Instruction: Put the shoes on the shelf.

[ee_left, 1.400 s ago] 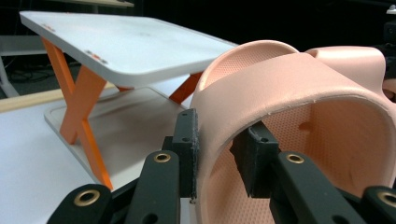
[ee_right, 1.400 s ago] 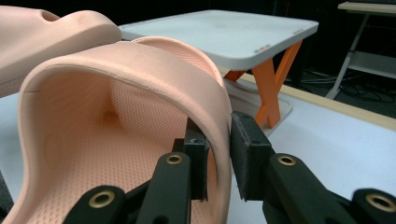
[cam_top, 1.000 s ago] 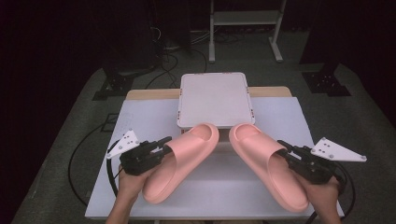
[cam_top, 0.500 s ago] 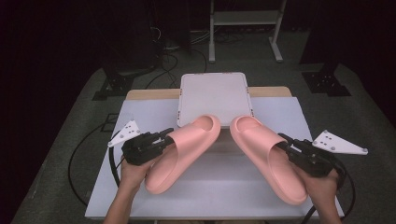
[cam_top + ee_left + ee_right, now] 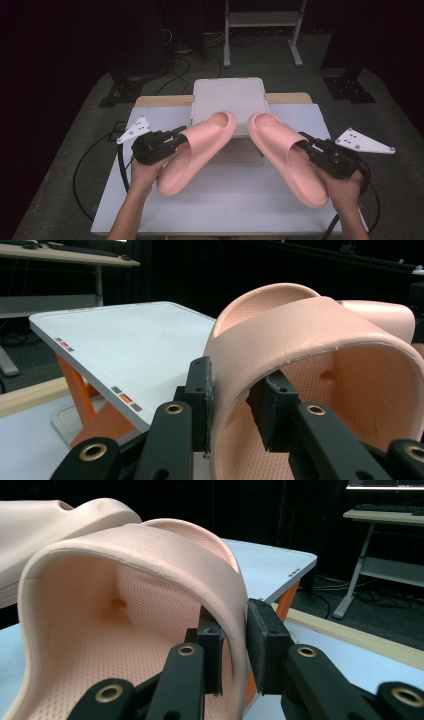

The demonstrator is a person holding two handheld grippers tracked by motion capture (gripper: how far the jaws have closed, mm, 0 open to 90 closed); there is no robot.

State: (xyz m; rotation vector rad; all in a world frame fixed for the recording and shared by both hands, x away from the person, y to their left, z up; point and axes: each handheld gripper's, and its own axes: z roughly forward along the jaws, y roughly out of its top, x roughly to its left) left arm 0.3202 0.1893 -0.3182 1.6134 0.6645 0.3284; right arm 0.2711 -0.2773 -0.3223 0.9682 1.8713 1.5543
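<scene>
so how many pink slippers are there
2. The left slipper is clamped by its strap in the left gripper; the right slipper is likewise held by the right gripper, both near the white stand.

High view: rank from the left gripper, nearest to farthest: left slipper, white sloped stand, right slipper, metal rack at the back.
1. Left slipper: its strap is clamped in the left gripper.
2. White sloped stand: table centre, just beyond.
3. Right slipper: across the table, in the right gripper.
4. Metal rack: on the floor behind the table.
</scene>
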